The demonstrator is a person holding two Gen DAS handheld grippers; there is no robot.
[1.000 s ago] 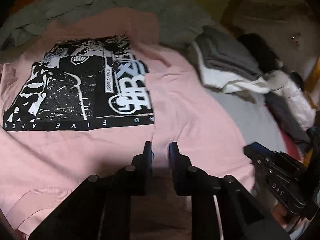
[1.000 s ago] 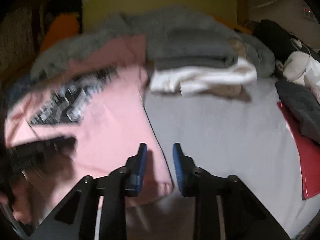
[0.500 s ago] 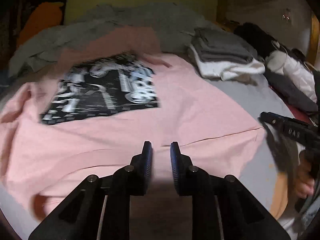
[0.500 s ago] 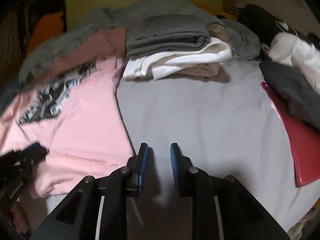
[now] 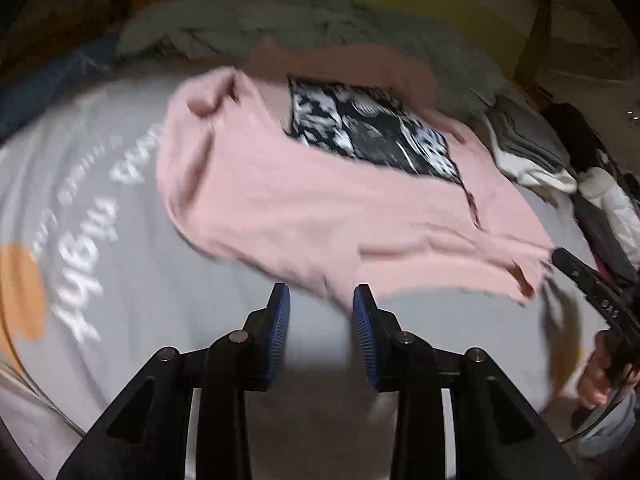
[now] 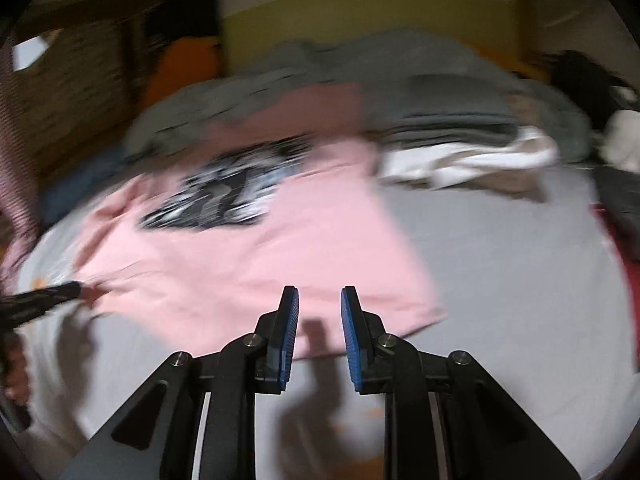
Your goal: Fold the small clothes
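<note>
A pink T-shirt (image 5: 304, 208) with a black and white print lies spread on the grey bed sheet (image 5: 132, 288); it also shows in the right wrist view (image 6: 280, 256). My left gripper (image 5: 321, 300) is open and empty, just in front of the shirt's near hem. My right gripper (image 6: 319, 300) is open and empty, its tips over the shirt's near edge. In the left wrist view the right gripper (image 5: 560, 258) reaches the shirt's right corner. In the right wrist view the left gripper (image 6: 78, 290) is at the shirt's left corner. Both views are blurred.
A stack of folded grey and white clothes (image 6: 472, 148) lies behind the shirt on the right. A grey blanket (image 5: 304, 16) and a yellow pillow (image 6: 360, 16) are at the back. Dark and white garments (image 5: 608, 200) are piled at the right. A red item (image 6: 628, 280) lies at the right edge.
Both grippers have opened from nearly shut. The left view swung left and now shows the printed sheet; the right view swung left over the shirt. The shirt is more rumpled.
</note>
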